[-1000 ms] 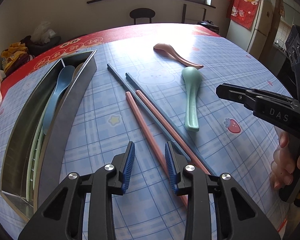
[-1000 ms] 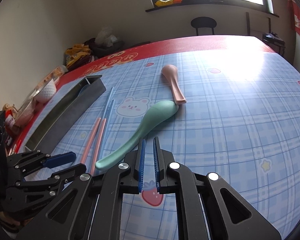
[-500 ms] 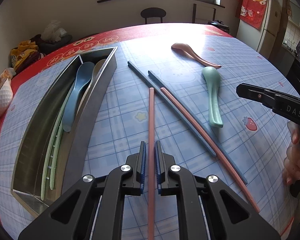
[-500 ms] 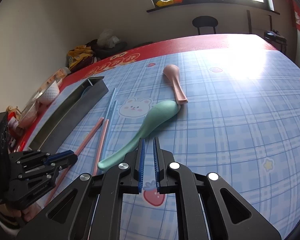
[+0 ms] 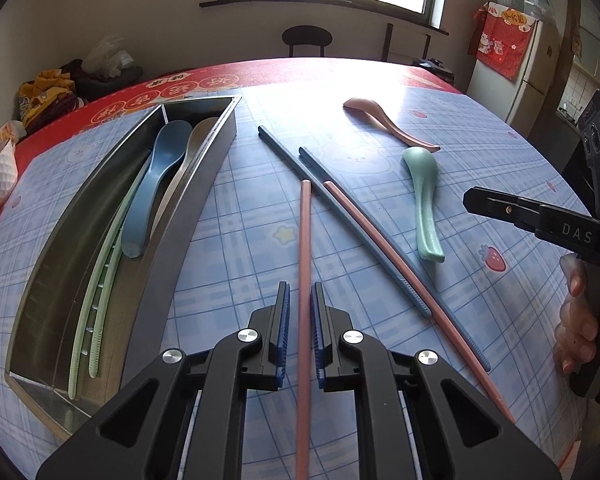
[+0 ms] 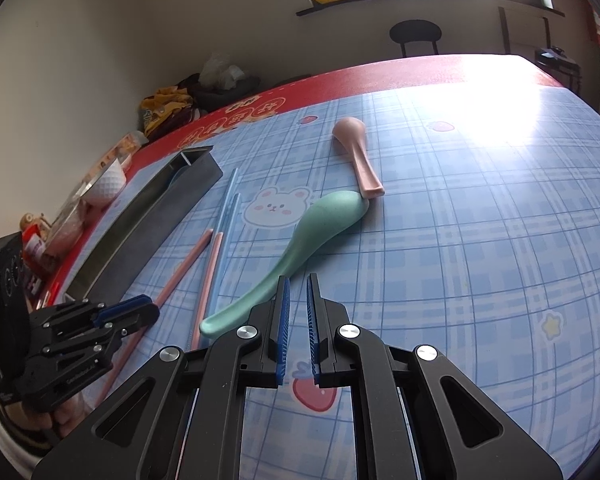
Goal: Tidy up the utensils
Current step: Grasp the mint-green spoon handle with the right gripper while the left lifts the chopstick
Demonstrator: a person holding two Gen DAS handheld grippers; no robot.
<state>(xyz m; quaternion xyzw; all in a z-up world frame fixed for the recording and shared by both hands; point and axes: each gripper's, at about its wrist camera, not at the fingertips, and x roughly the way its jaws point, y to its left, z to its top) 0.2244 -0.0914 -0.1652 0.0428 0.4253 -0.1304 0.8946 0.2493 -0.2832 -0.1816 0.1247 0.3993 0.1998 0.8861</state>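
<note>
Near the tray (image 5: 204, 200), left gripper (image 5: 300, 336) clamps a pink chopstick (image 5: 305, 248); its mate (image 5: 384, 256) lies on the counter (image 5: 240, 240). Right gripper (image 6: 298, 328) nearly closed (empty), over green spoon (image 6: 300, 248).

Tray (image 5: 204, 184): brushed grey metal, dull sheen on the walls. Pink chopstick (image 5: 305, 240), green spoon (image 5: 422, 200) and pink spoon (image 6: 358, 156): smooth matt plastic. Surface (image 6: 480, 240): glossy printed plaid cloth with strong glare; left gripper (image 5: 300, 336) matt black plastic, ribbed blue pads (image 5: 285, 332).
</note>
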